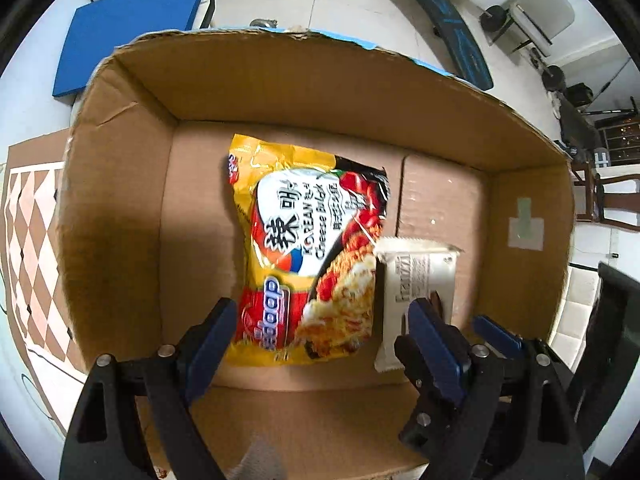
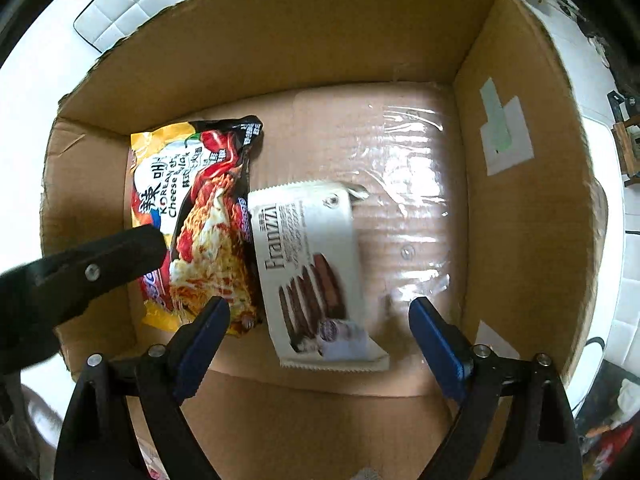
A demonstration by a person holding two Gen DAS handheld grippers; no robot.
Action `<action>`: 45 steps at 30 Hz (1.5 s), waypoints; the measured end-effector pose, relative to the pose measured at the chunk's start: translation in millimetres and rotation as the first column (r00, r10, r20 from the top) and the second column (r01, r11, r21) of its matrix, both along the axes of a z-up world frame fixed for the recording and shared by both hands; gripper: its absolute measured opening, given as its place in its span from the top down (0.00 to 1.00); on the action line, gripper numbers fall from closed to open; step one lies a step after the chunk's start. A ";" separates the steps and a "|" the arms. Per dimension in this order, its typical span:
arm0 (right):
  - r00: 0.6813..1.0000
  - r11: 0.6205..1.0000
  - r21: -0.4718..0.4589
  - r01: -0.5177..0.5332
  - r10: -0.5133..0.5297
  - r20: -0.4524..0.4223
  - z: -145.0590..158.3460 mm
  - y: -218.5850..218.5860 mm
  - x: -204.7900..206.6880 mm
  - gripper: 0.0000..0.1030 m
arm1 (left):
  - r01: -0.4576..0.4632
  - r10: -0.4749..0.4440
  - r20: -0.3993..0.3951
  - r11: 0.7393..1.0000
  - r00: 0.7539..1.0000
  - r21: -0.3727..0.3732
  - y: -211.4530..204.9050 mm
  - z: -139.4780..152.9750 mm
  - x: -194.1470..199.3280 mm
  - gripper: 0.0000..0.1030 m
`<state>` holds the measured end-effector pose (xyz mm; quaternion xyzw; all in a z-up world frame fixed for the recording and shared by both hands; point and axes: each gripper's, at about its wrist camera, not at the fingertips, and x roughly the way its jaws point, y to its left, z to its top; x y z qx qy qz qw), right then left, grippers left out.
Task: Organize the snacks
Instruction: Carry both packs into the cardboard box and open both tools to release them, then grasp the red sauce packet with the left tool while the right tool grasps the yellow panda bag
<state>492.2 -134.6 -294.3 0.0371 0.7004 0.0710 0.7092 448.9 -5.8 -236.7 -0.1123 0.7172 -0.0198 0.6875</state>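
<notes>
Two snack packs are sitting flat on the floor of the open cardboard box point(image 2: 280, 40), and both grippers hang over its near edge looking down in. Starting at the left, the left gripper point(image 1: 322, 322) has its blue-padded fingers point(image 1: 208, 340) spread wide with nothing between them, right above the near end of the noodle packet point(image 1: 308, 248), a yellow, red and black bag with "Korean Cheese" printed on it, lying lengthwise from near to far around the middle-left of the box. Just to the right of it, touching along the edge, is the white Franzzi wafer pack point(image 2: 316, 272), also lengthwise and a bit tilted, with the picture of chocolate wafers at its near end. The right gripper point(image 2: 318, 324) is above that near end, fingers point(image 2: 436, 340) wide apart too, not gripping anything; the pack looks a little blurred there. Further right the box floor has a shiny strip of clear tape point(image 2: 412, 148), and the right wall carries a white label with green tape point(image 2: 506, 136). Beyond the box on the far left, the left wrist view shows a blue mat point(image 1: 132, 28) on the floor.
</notes>
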 end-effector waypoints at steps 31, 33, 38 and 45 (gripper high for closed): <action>0.947 0.941 0.138 0.309 -0.291 -0.138 44.4 -86.8 -265.5 0.09 | 0.061 -0.090 0.128 0.975 0.988 0.215 21.0 25.1 -264.1 0.15; 0.880 0.875 0.174 0.453 -0.406 -0.247 21.8 -105.6 -299.1 0.09 | 0.075 -0.094 0.085 0.976 0.992 0.205 22.4 7.6 -281.1 0.15; 0.681 0.689 0.166 0.705 -0.592 -0.432 -34.1 -129.0 -360.1 0.10 | 0.096 -0.101 0.016 0.976 0.995 0.195 22.8 -21.5 -305.7 0.15; 0.587 0.610 0.115 0.784 -0.668 -0.458 -81.5 -122.3 -360.6 0.17 | 0.184 -0.182 -0.028 0.956 0.983 0.229 7.3 -51.5 -319.8 0.15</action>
